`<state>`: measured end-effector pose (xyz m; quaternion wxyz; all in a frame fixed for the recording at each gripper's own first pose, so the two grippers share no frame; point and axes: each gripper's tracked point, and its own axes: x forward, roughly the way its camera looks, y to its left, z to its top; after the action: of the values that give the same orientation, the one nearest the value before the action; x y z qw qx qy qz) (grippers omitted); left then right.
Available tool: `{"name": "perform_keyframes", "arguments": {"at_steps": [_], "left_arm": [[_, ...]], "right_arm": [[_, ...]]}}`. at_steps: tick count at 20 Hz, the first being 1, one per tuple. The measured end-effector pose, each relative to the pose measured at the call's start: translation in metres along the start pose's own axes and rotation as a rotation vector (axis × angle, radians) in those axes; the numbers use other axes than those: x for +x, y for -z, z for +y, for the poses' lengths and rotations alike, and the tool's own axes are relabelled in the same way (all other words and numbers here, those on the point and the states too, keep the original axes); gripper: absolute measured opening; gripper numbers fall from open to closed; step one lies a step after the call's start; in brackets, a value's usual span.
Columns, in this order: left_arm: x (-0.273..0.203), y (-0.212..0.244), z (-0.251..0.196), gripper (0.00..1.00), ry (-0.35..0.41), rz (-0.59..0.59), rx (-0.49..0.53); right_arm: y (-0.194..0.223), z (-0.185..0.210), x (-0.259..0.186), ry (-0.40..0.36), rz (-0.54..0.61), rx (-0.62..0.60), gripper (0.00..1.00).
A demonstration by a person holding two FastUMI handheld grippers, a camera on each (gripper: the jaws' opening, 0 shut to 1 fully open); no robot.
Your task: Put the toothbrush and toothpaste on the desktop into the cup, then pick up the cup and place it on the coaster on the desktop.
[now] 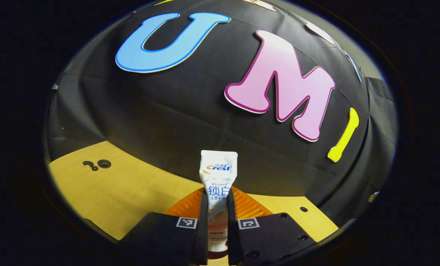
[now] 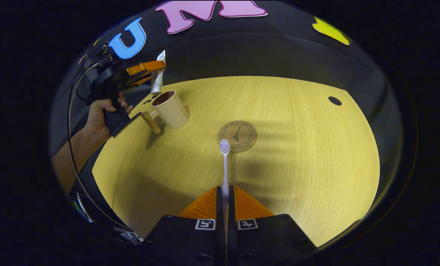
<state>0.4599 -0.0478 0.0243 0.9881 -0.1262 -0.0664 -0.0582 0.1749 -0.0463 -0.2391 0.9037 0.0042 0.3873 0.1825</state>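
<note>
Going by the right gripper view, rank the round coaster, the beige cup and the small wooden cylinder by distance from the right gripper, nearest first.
Measured from the right gripper, which holds the white toothbrush:
1. Round brown coaster with a tower motif, straight ahead, just past the brush head.
2. Beige cup, farther off to the left.
3. Small wooden cylinder, beside the cup on its left. It is nearly level with the cup, so these two are a close call.
</note>
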Motion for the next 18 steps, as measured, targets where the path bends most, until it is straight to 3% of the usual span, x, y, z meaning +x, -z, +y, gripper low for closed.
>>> {"name": "perform_keyframes", "arguments": {"at_steps": [4, 5, 7, 8, 9, 12, 15, 18], "left_arm": [[0.000, 0.022, 0.004, 0.27, -0.041, 0.008, 0.033], [-0.002, 0.028, 0.006, 0.31, -0.050, 0.015, 0.033], [-0.003, 0.035, 0.011, 0.28, -0.075, 0.024, 0.045], [-0.005, 0.041, 0.013, 0.35, -0.083, 0.034, 0.049], [-0.009, 0.042, 0.013, 0.31, -0.085, 0.044, 0.047], [-0.022, 0.041, 0.009, 0.57, -0.080, 0.055, 0.033], [-0.048, 0.037, 0.013, 0.98, -0.105, 0.056, 0.020], [-0.091, 0.038, 0.023, 0.98, -0.165, 0.071, 0.022]], "right_arm": [[0.001, 0.000, 0.005, -0.007, 0.002, -0.003, 0.07], [0.001, 0.000, 0.006, -0.008, 0.002, -0.006, 0.07], [0.001, -0.001, 0.007, -0.007, -0.002, -0.011, 0.07], [0.000, -0.002, 0.007, -0.007, -0.004, -0.014, 0.07], [0.000, -0.003, 0.006, -0.005, -0.006, -0.016, 0.07], [-0.003, -0.003, 0.005, -0.005, -0.015, -0.012, 0.07], [-0.011, 0.002, 0.002, -0.013, -0.039, -0.010, 0.07], [-0.031, 0.016, -0.006, -0.032, -0.098, -0.004, 0.07]]}}
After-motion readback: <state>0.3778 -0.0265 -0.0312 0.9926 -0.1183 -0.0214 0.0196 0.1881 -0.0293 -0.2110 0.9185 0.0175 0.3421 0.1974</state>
